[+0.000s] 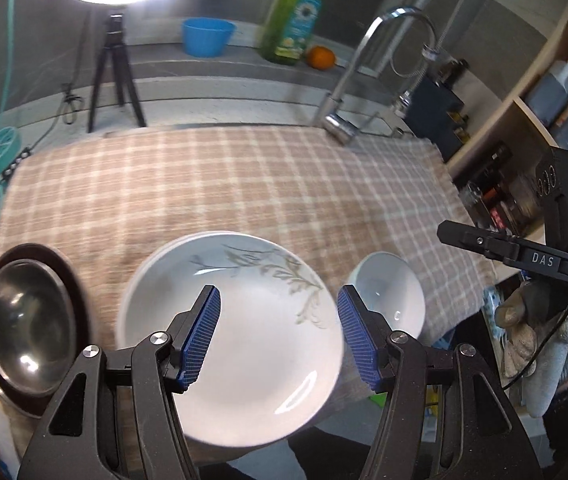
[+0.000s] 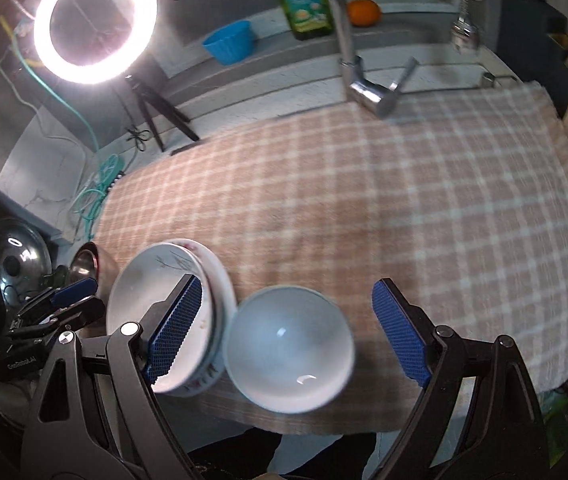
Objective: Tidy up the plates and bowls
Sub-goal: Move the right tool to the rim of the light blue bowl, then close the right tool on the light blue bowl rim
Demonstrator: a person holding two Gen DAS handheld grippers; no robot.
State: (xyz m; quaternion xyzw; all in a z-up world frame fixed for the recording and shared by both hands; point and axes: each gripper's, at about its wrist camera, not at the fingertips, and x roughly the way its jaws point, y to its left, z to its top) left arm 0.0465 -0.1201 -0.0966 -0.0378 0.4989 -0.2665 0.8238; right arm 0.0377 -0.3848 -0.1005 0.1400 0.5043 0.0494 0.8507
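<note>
A white plate with a grey leaf pattern [image 1: 240,320] lies on top of another plate on the checked cloth [image 1: 224,184], near its front edge. A white bowl [image 1: 387,296] stands just right of the plates. My left gripper [image 1: 278,336] is open and empty, hovering above the top plate. In the right wrist view the stacked plates [image 2: 172,312] sit left of the white bowl [image 2: 289,348]. My right gripper [image 2: 284,336] is open and empty above the bowl. The left gripper [image 2: 72,292] shows at the left edge there.
A steel bowl [image 1: 24,320] sits in a dark dish left of the plates. A tap [image 1: 347,120] rises at the cloth's far edge. A ring light on a tripod [image 2: 96,24], a blue tub [image 1: 208,36], a soap bottle [image 1: 293,20] and an orange [image 1: 321,57] stand behind. Shelves [image 1: 543,120] stand right.
</note>
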